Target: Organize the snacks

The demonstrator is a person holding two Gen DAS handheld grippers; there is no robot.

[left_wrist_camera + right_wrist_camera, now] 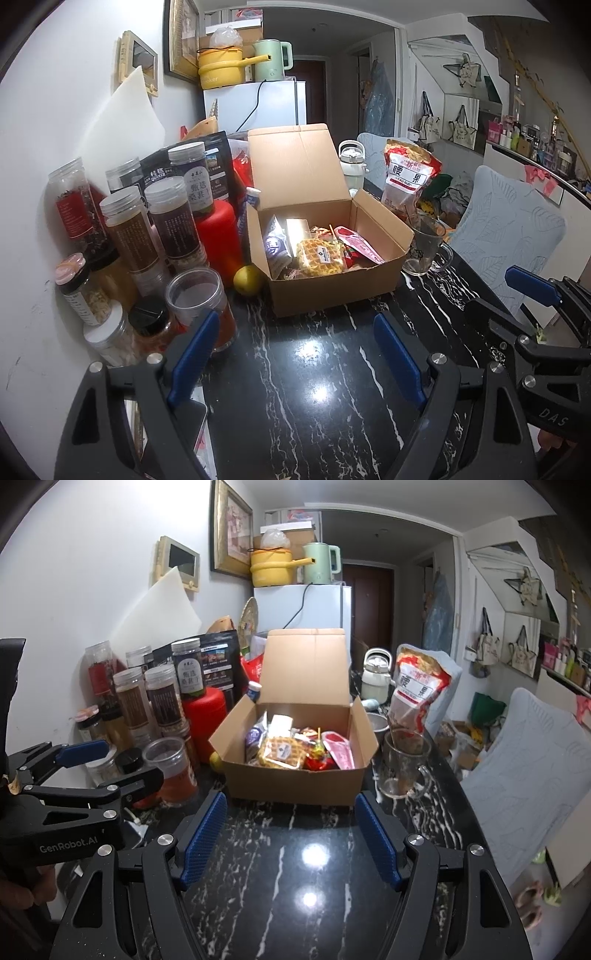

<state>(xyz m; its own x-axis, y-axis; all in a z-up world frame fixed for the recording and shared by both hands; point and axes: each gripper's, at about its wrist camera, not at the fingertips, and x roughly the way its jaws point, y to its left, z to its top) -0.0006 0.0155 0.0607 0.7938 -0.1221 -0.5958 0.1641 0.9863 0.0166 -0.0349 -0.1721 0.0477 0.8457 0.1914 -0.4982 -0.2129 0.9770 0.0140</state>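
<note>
Both tools, left tool (295,354) and right tool (291,838), hover open and empty above the desk (295,886); reaching for the snack-filled cardboard box (295,775) mid-desk risks toppling the glass mug (404,768) beside it.

White wall (74,122) at left, a gilt-framed picture (231,528) and a small wall panel (179,563) hung on it. White fridge (303,607) against that wall, yellow pot (269,566) and pale green kettle (319,563) on top. Beyond, a dim hallway ending in a dark door (369,602). Worktop (295,867) black marble with white veins, two ceiling-light glares on it. Right: pale blue chair back (524,760), tote bags (487,642) hung on white panelling under a staircase.
</note>
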